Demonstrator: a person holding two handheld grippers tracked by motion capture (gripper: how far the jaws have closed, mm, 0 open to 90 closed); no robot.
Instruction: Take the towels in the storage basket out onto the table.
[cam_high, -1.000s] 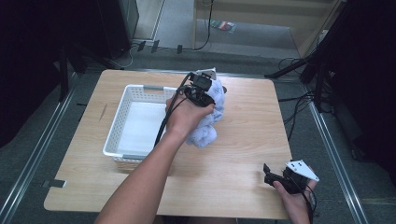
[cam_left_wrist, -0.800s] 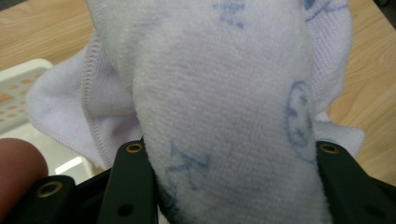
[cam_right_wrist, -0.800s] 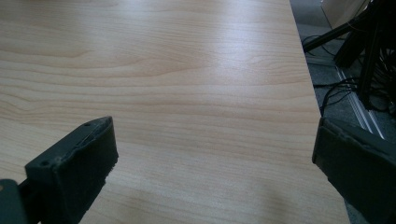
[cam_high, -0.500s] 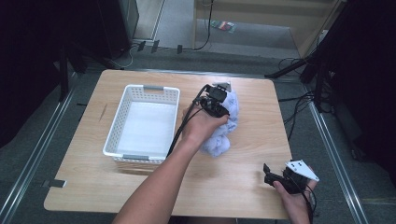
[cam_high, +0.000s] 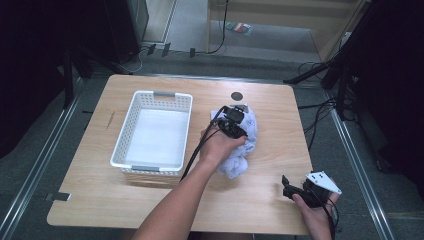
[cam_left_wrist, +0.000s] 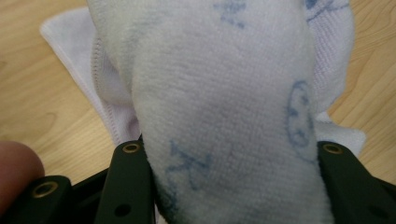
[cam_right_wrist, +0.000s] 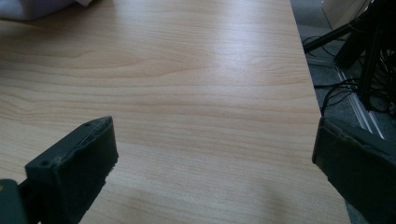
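A crumpled white cloth with pale blue print (cam_high: 246, 146) lies on the wooden table (cam_high: 150, 200), right of the basket. My left gripper (cam_high: 236, 120) sits on top of it, held from behind by a hand, and is shut on a thick fold. In the left gripper view the cloth (cam_left_wrist: 224, 84) bulges up between the two black jaws of that gripper (cam_left_wrist: 231, 149), with more of it spread on the wood behind. My right gripper (cam_high: 292, 189) rests near the table's front right corner. In its own view the right gripper (cam_right_wrist: 215, 130) is open over bare wood.
A white plastic basket (cam_high: 125, 145) stands at the table's left half, with nothing in it. A small dark round mark (cam_high: 237, 96) is on the table behind the cloth. Cables and black stands lie on the floor to the right (cam_high: 325, 110).
My left gripper has carried the cloth to the right, away from the basket, and down onto the table. The right gripper has stayed where it was.
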